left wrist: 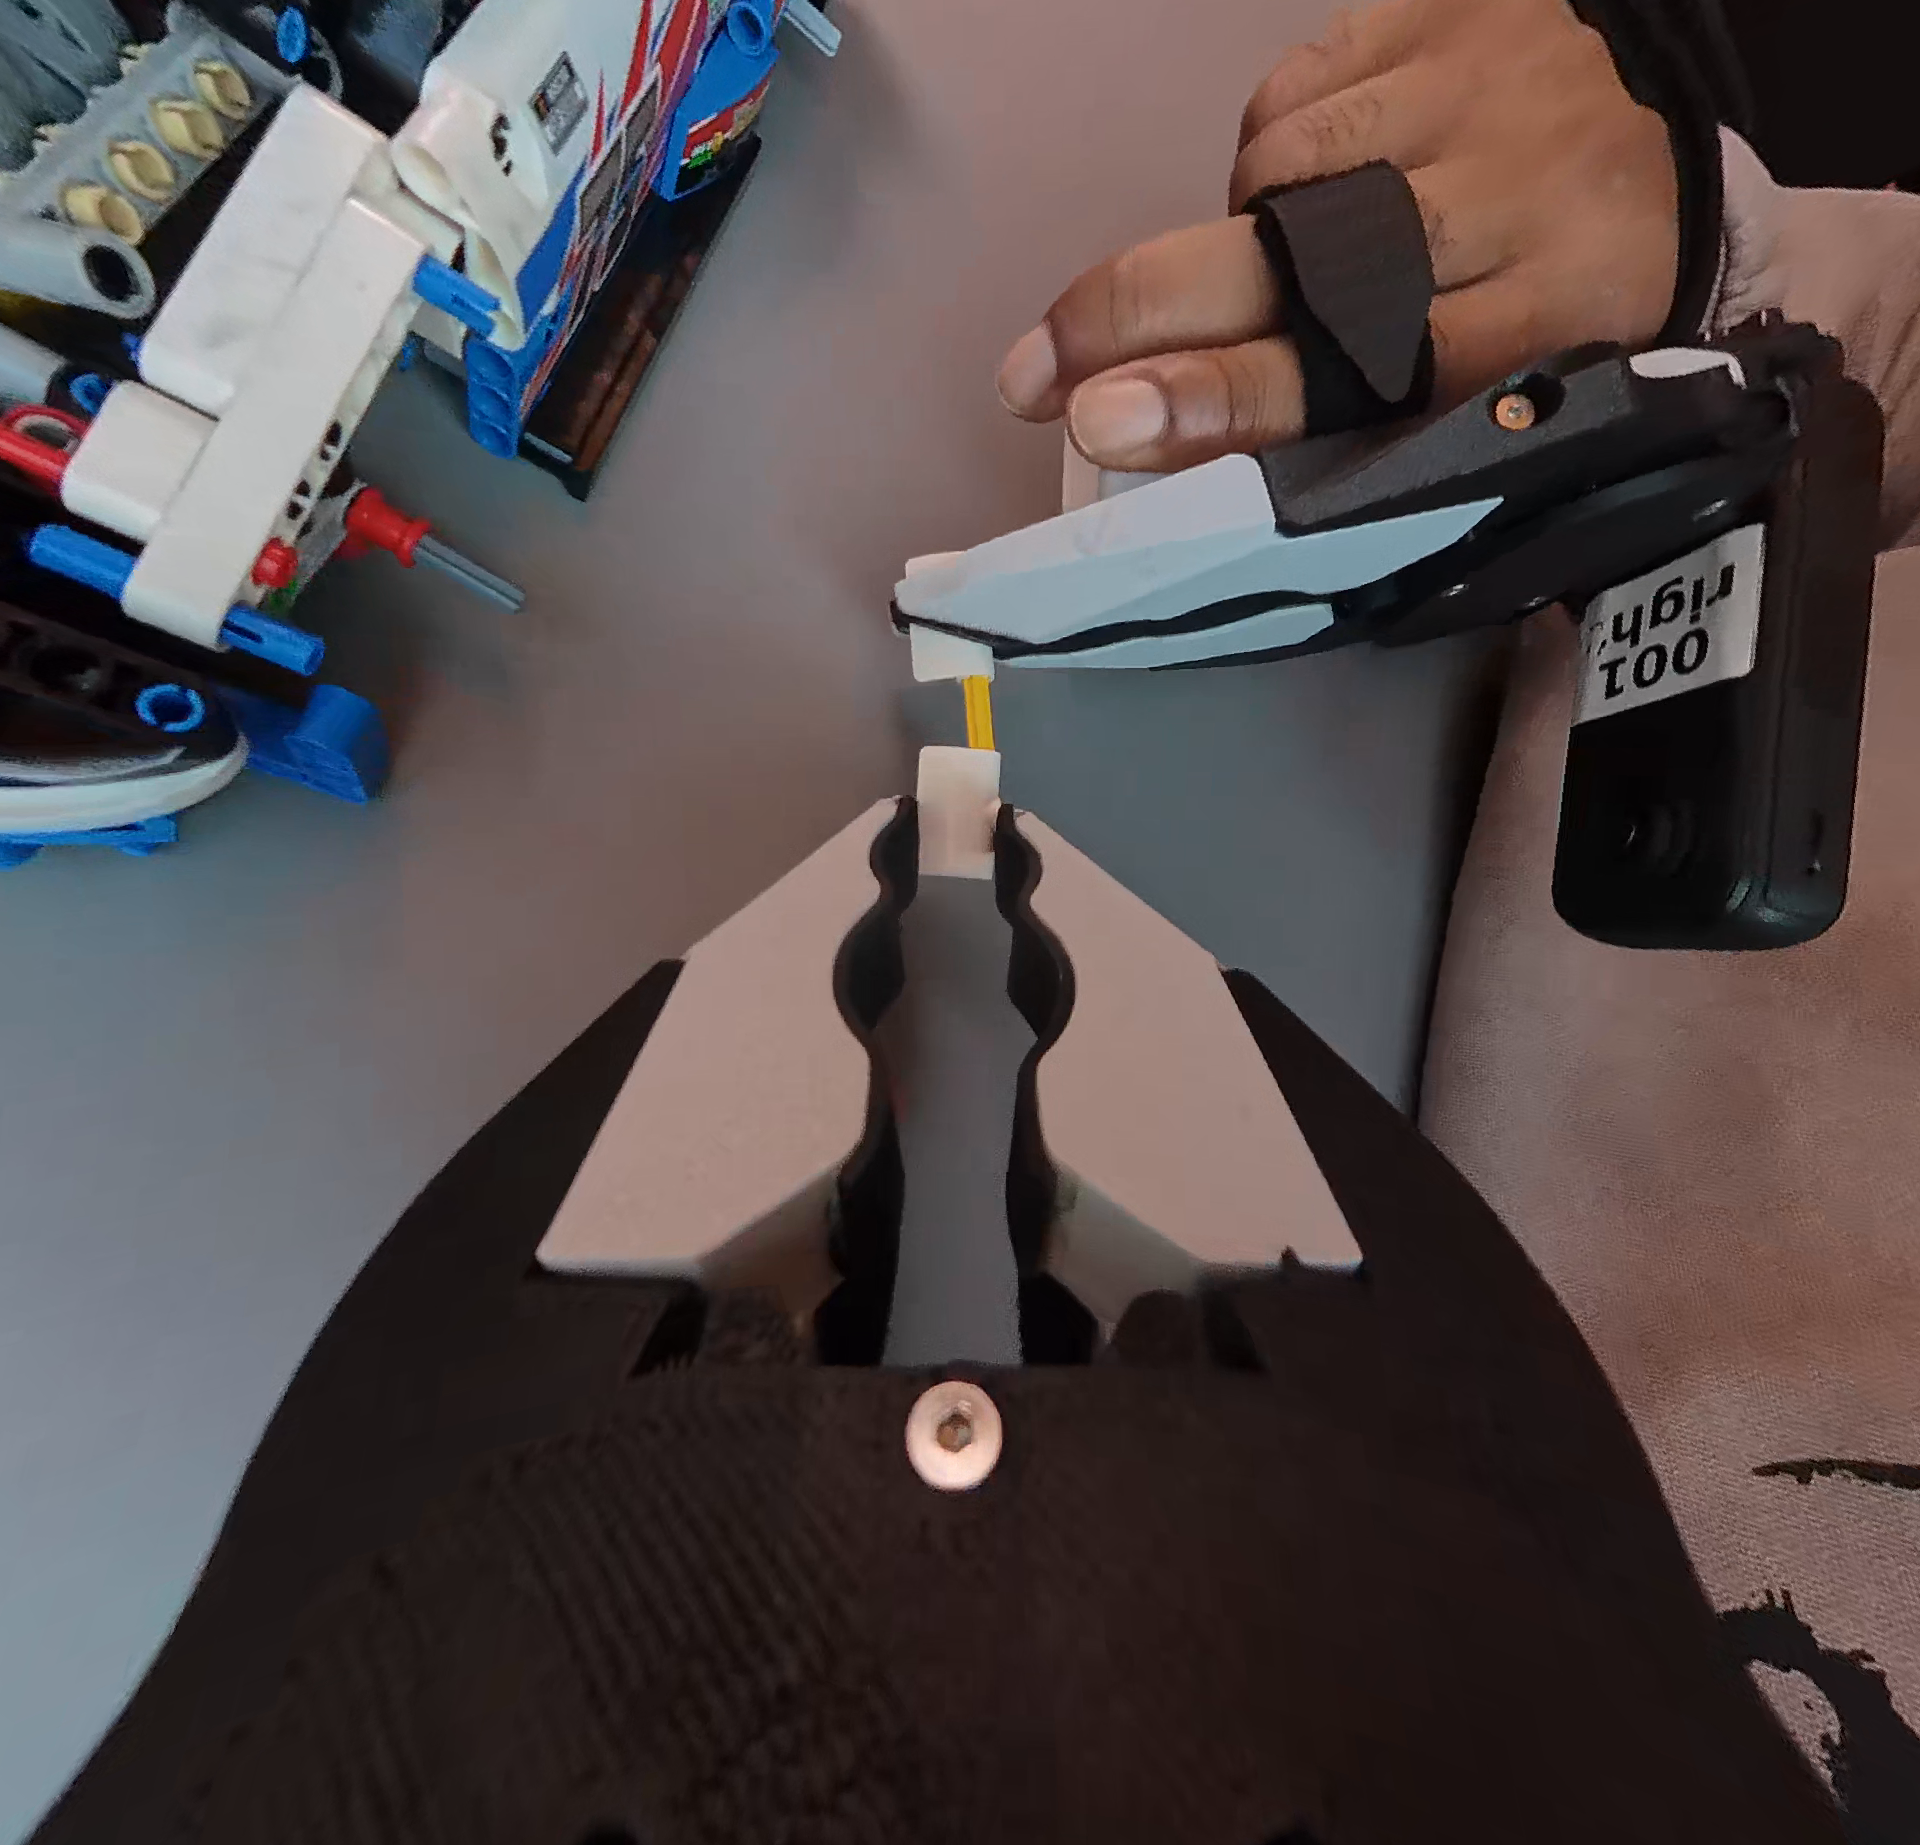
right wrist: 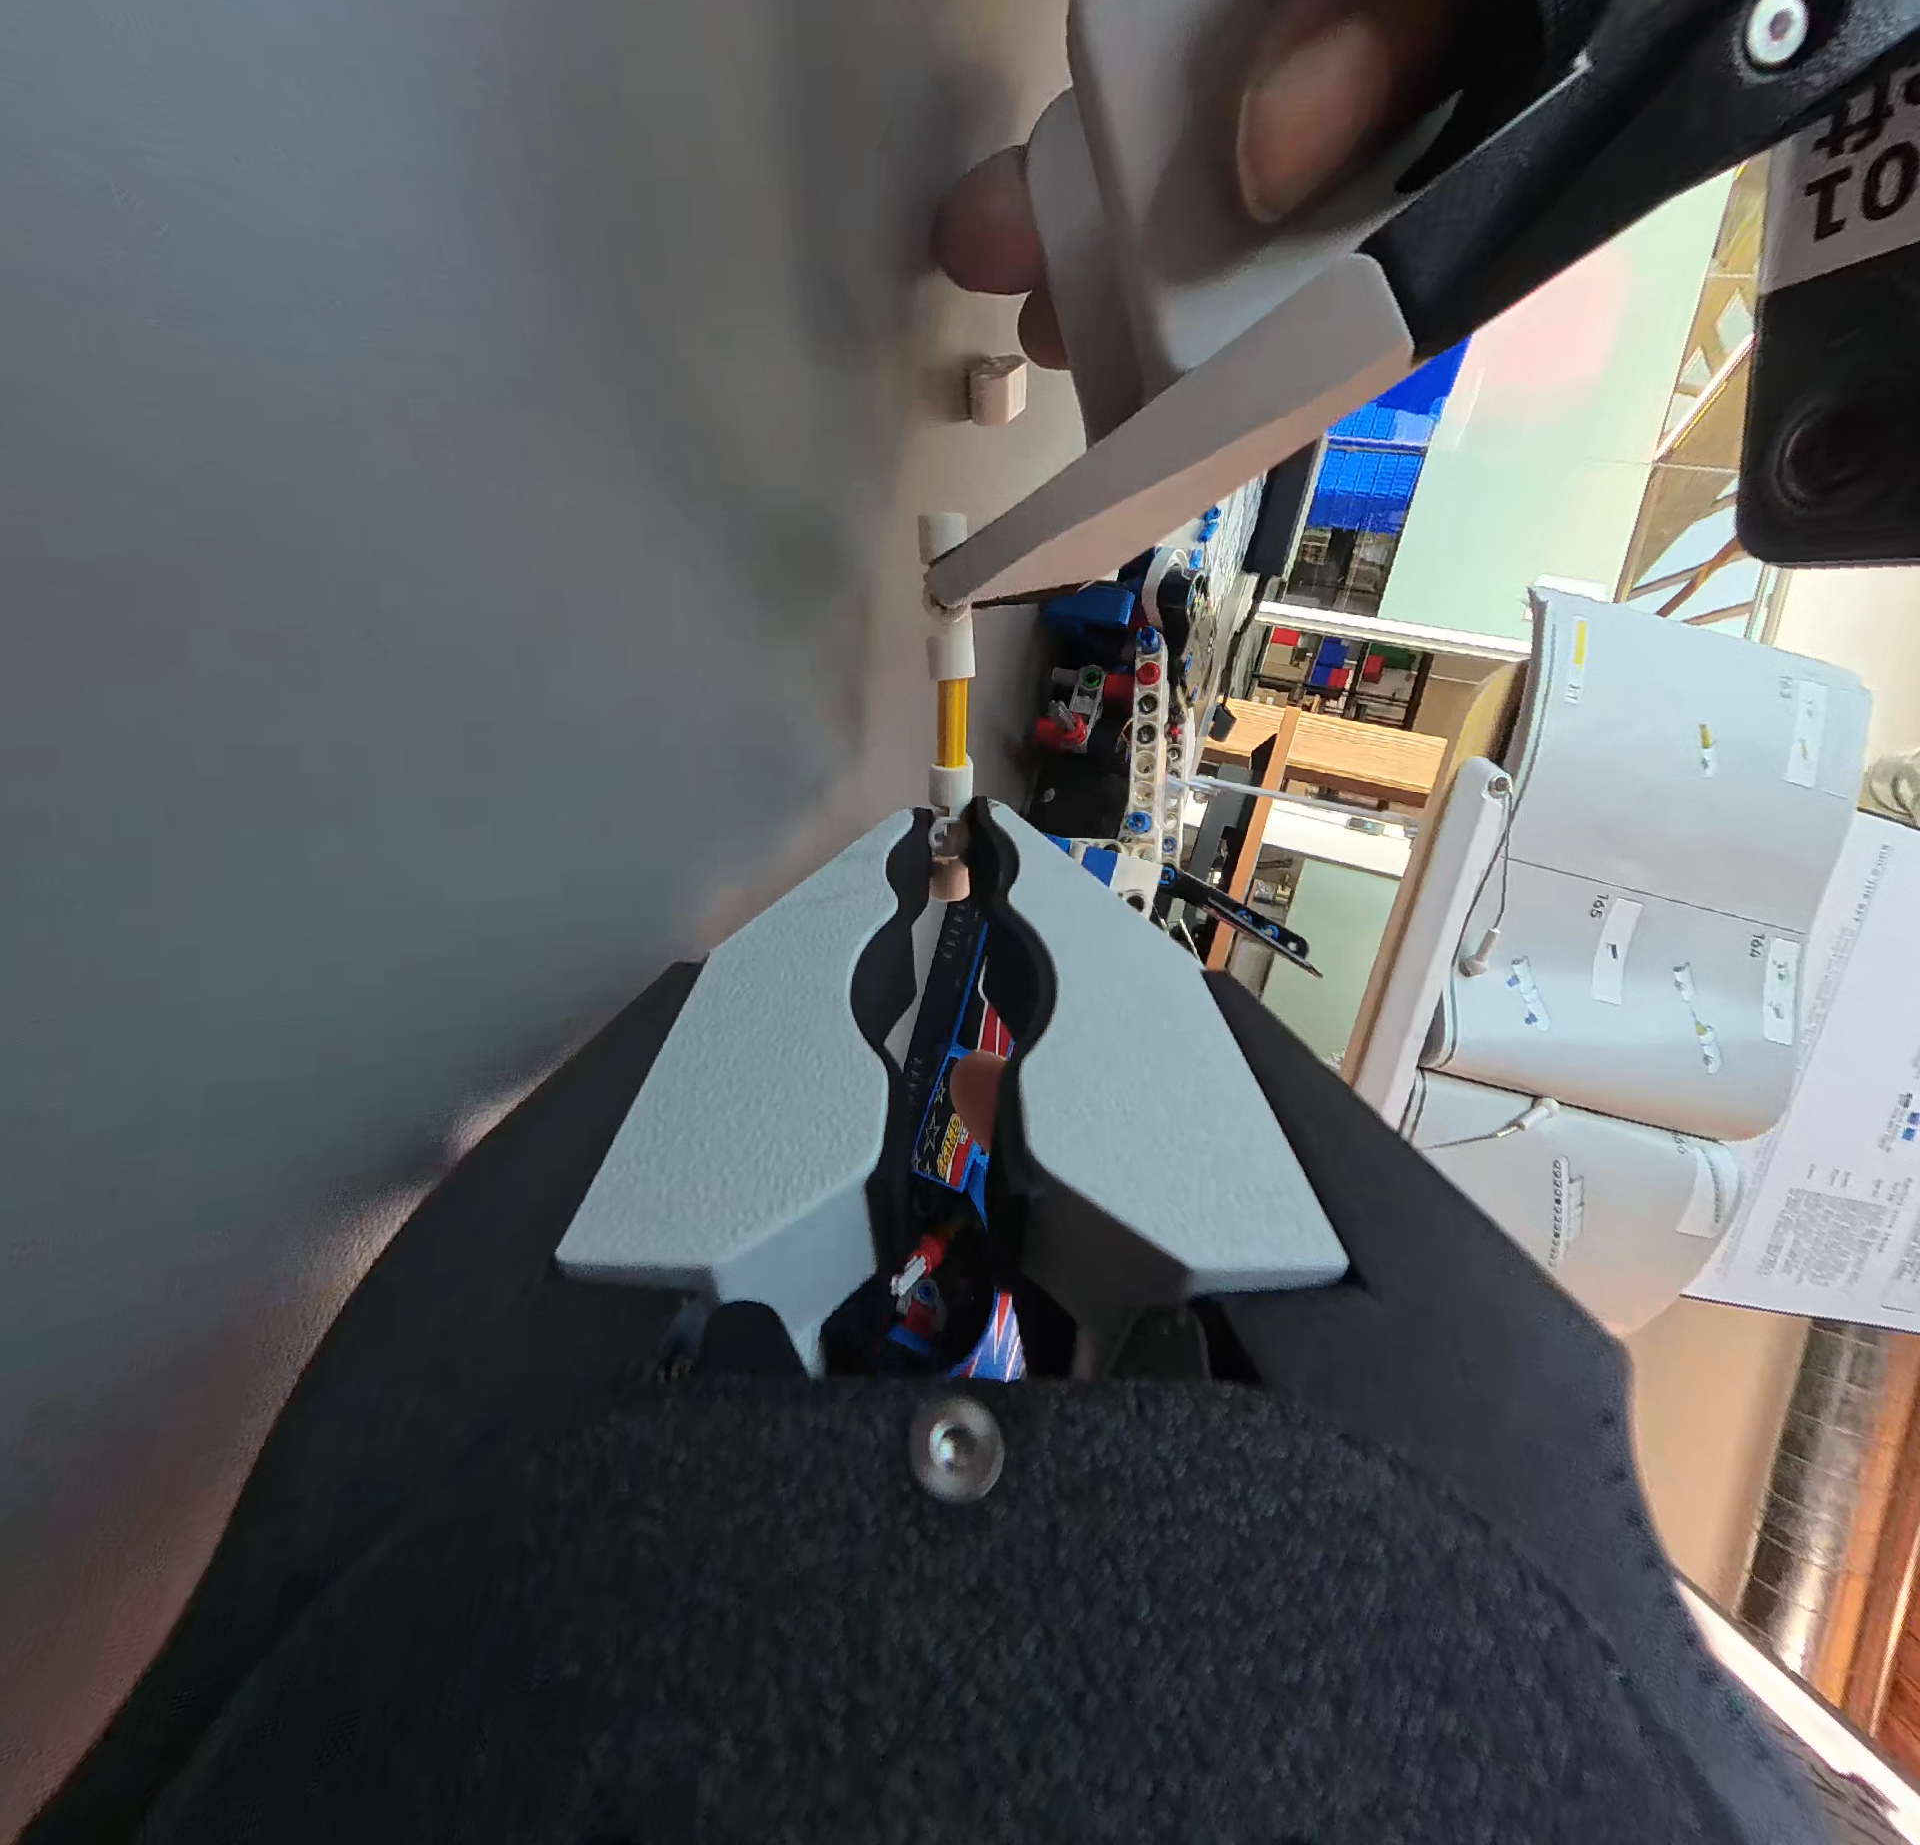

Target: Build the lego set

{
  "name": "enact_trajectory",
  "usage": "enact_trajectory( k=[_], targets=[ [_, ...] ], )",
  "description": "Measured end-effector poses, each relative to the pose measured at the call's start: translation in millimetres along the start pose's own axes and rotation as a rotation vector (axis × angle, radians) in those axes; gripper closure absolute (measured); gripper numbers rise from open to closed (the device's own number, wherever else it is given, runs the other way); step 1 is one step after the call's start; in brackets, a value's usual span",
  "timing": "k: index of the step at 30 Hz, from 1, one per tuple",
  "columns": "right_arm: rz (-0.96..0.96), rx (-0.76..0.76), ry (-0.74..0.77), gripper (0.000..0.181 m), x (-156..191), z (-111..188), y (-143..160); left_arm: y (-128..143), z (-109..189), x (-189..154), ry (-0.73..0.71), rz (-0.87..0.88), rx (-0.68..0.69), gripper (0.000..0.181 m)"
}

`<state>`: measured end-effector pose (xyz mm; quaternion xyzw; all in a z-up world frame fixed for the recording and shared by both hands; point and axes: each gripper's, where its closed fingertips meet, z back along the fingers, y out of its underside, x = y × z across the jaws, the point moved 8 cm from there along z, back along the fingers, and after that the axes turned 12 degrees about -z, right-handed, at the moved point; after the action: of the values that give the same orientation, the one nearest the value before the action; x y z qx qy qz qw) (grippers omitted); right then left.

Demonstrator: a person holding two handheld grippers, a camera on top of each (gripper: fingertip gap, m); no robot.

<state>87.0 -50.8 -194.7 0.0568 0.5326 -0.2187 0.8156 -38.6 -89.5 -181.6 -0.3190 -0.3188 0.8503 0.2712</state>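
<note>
Left wrist view: we see our left gripper (left wrist: 951, 819) pinching a small white piece (left wrist: 958, 808) at its tips, nearly closed on it.
Yellow stick: a thin yellow rod (left wrist: 978, 712) runs straight out from that white piece, away from us.
Right gripper: our right gripper (left wrist: 940, 642) comes in from the right side and squeezes a second white piece (left wrist: 943, 652) on the far end of the rod.
Right wrist view: the same rod (right wrist: 951, 720) points straight ahead of the right gripper (right wrist: 951, 834), with a white piece (right wrist: 951, 785) at its tips. The left gripper (right wrist: 945, 600) holds the far white piece (right wrist: 951, 652).
Where it is: the rod hangs in the air between both grippers, above the gray table (left wrist: 260, 1016).
Big model: the car (left wrist: 312, 341) sits to the left, well apart.
What matters next: we think both ends must push toward each other along the rod's long line.
Which is nearer: neither, each holds one end.
</note>
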Motion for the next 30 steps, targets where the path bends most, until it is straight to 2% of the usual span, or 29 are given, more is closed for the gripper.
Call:
enact_trajectory(
  k=[10, 19, 25, 27, 30],
  targets=[
    [0.025, 0.069, 0.049, 0.176, 6, -6, -3, -8, -3, 8, -0.008, -0.005, 0.133, 0.169],
    [-0.126, 0.064, 0.028, 0.177, 3, -4, -3, -10, -3, 8, 0.018, 0.054, 0.049, 0.169],
    [-0.142, 0.01, 0.102, 0.178, -7, -1, -14, -7, -8, 5, 0.025, 0.051, 0.051, 0.17],
    [-0.092, 0.06, 0.11, 0.177, -12, -2, -16, -10, -11, 5, 0.019, 0.051, 0.032, 0.169],
    [-0.189, 0.079, 0.046, 0.174, -15, -2, 5, -16, -4, 9, 0.022, 0.067, -0.066, 0.168]
  ],
)
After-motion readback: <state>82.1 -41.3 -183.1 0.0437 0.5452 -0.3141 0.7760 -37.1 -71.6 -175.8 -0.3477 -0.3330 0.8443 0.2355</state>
